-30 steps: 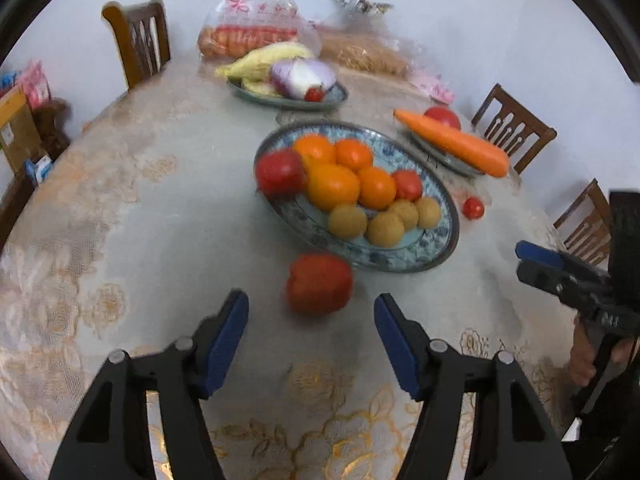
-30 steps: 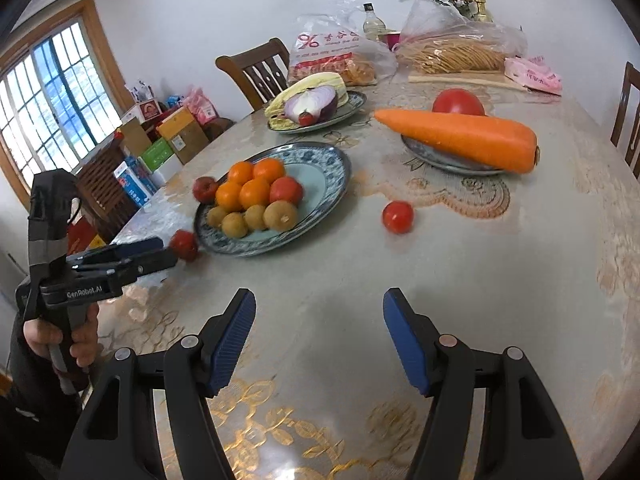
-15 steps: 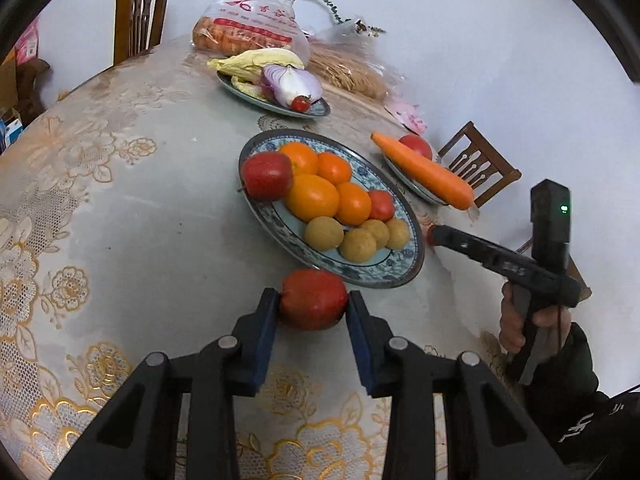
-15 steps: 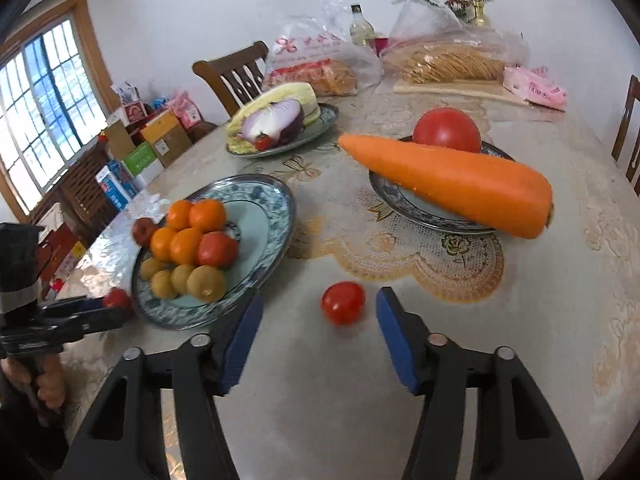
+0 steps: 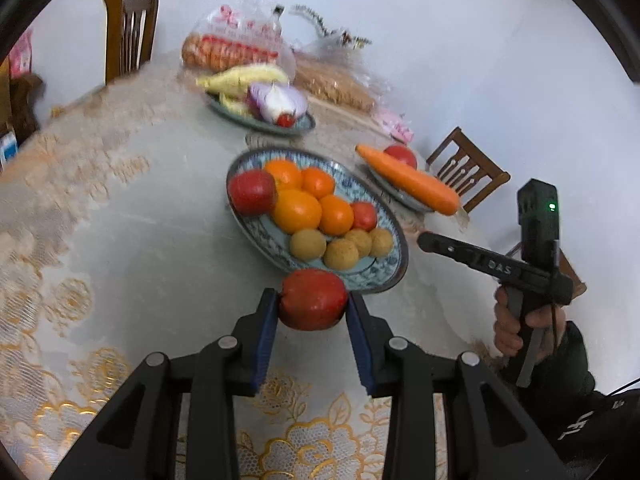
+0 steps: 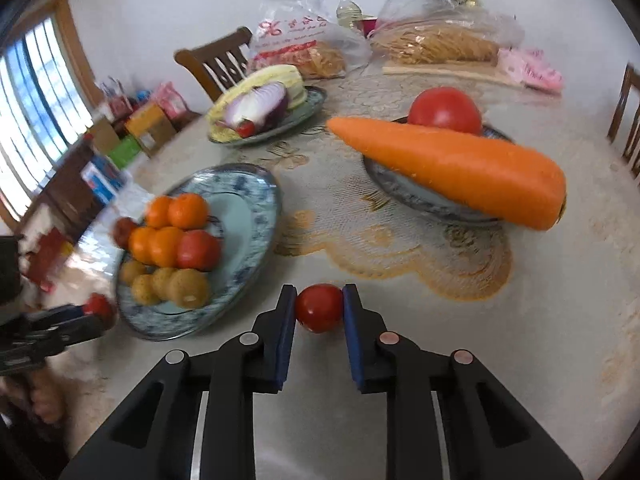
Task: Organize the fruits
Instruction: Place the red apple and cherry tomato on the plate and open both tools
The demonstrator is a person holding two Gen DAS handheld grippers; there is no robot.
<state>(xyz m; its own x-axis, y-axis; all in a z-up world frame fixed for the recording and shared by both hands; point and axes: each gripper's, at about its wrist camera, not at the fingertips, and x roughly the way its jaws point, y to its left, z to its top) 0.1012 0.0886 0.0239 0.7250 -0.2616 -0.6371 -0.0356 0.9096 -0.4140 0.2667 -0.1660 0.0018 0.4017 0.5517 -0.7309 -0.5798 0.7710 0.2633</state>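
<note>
The left gripper (image 5: pixel 312 306) has just closed on a red apple (image 5: pixel 313 298), held between its pads just short of the fruit plate (image 5: pixel 394 270), and the right gripper (image 6: pixel 319 310) has just closed on a small tomato (image 6: pixel 319 307), gripped between its pads. Oranges and brown fruits already lie on that plate beyond the jaws; judging from this, both picked pieces are yet to be set down

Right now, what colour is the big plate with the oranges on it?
The fruit plate is pale blue-green with a dark blue patterned rim, clearest in the right wrist view.
</note>
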